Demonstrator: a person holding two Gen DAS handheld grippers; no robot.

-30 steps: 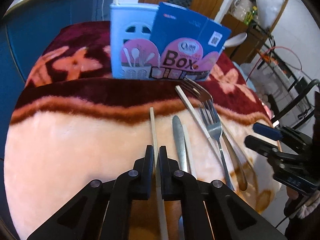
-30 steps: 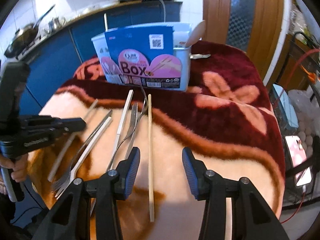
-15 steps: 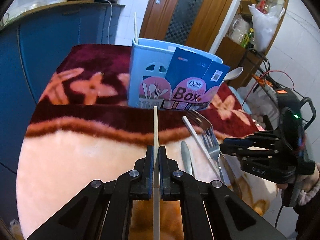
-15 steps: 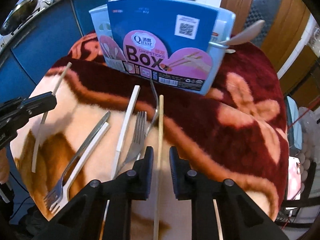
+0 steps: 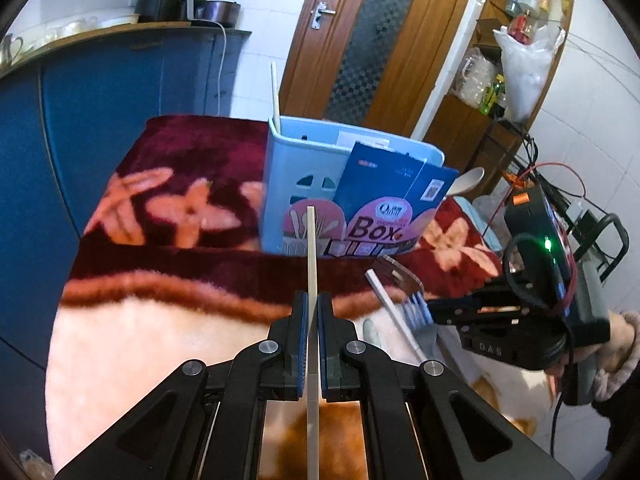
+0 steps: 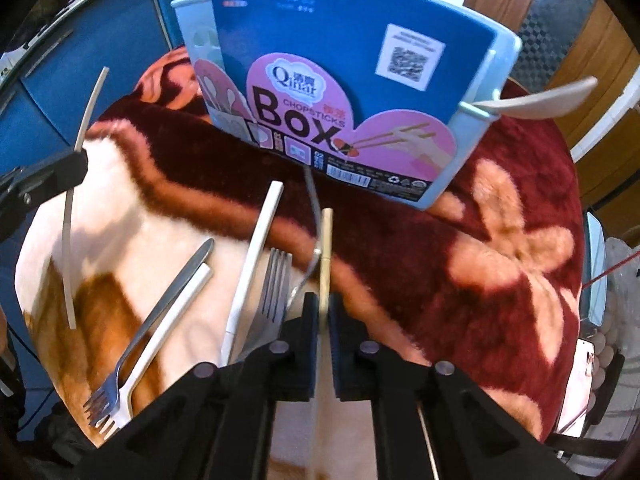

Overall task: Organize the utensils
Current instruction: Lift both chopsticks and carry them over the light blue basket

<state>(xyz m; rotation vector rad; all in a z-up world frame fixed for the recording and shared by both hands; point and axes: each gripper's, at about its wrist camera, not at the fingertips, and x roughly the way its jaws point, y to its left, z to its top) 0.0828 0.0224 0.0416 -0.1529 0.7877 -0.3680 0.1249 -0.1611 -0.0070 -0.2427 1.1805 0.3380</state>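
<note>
Left gripper (image 5: pixel 312 312): jaws drawn in tight on a pale chopstick (image 5: pixel 311 264), which runs straight forward between the pads and projects well past the fingertips. The stick is clear of the blanket; in the right wrist view the same stick (image 6: pixel 76 200) stands raised above the cloth in the left gripper (image 6: pixel 60 168).

Right gripper (image 6: pixel 323 312): jaws closed narrow on a tan chopstick (image 6: pixel 326 252), its far end pointing ahead toward the utensil box (image 6: pixel 472 128). Whether this stick has left the blanket cannot be determined.

Directly ahead of both grippers: the light blue utensil box (image 5: pixel 288 184), upright on the floral blanket (image 5: pixel 180 208), with a blue and pink printed card (image 5: pixel 384 208) against its front wall. One pale stick (image 5: pixel 274 92) stands in the box's left rear corner. A beige spoon (image 6: pixel 540 100) protrudes from its right side.

Left of the right gripper, loose on the blanket: a white-handled utensil (image 6: pixel 256 264), a steel fork (image 6: pixel 274 284) beside it, and further left a second steel fork (image 6: pixel 160 320) lying alongside a white-handled fork (image 6: pixel 168 320). A bent steel handle (image 6: pixel 312 216) lies just beside the tan chopstick.

Beyond the table: blue cabinets (image 5: pixel 100 120) and a wooden door (image 5: pixel 360 36).
</note>
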